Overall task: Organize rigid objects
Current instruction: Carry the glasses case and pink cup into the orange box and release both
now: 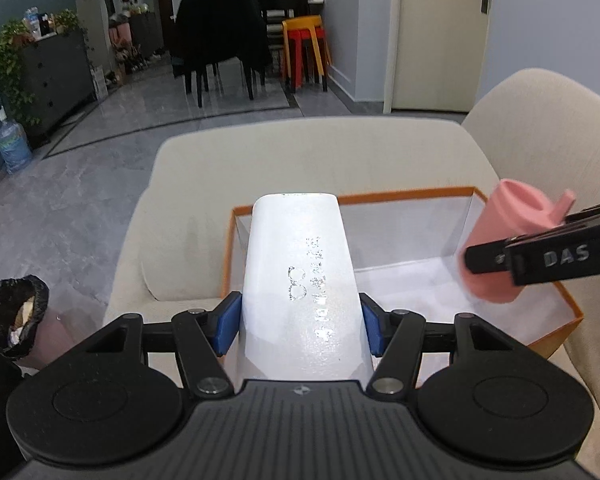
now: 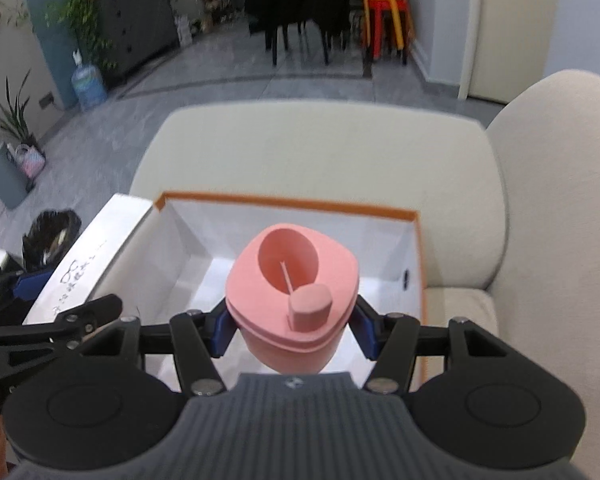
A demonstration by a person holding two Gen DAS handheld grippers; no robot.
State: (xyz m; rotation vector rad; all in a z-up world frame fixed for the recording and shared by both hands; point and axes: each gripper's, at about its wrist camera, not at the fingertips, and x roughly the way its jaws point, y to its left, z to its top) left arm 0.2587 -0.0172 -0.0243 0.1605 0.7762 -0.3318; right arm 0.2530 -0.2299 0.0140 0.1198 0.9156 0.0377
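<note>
Left wrist view first: nearest us is the left gripper (image 1: pixel 300 322), its 2 blue pads (image 1: pixel 225 323) pressed against the sides of a long white box (image 1: pixel 300 280) with faint silver printing on top. The jaws are part-way closed and hold that box, which runs straight ahead from them. Just beyond and below it we see an open box with an orange rim (image 1: pixel 404 195) and a white inside, resting on a cream sofa (image 1: pixel 300 148). To the right of the jaws, the right gripper (image 1: pixel 540 256) comes in from the edge with a pink cup (image 1: pixel 500 236) in its grip, above the open box's right part. Left of and below the jaws stands a bin with a black liner (image 1: pixel 16 316) on the grey floor.

Right wrist view: closest to us, the right gripper (image 2: pixel 290 330) has its jaws set narrow on the pink cup (image 2: pixel 292 300), blue pads against both sides just under its lid. The lid carries a round recess and a small stub cap. Below and ahead of the jaws lies the orange-rimmed box (image 2: pixel 292 202). To the left of the jaws we see the white box (image 2: pixel 96 256) held by the left gripper (image 2: pixel 28 292) beside the open box's left wall.
</note>
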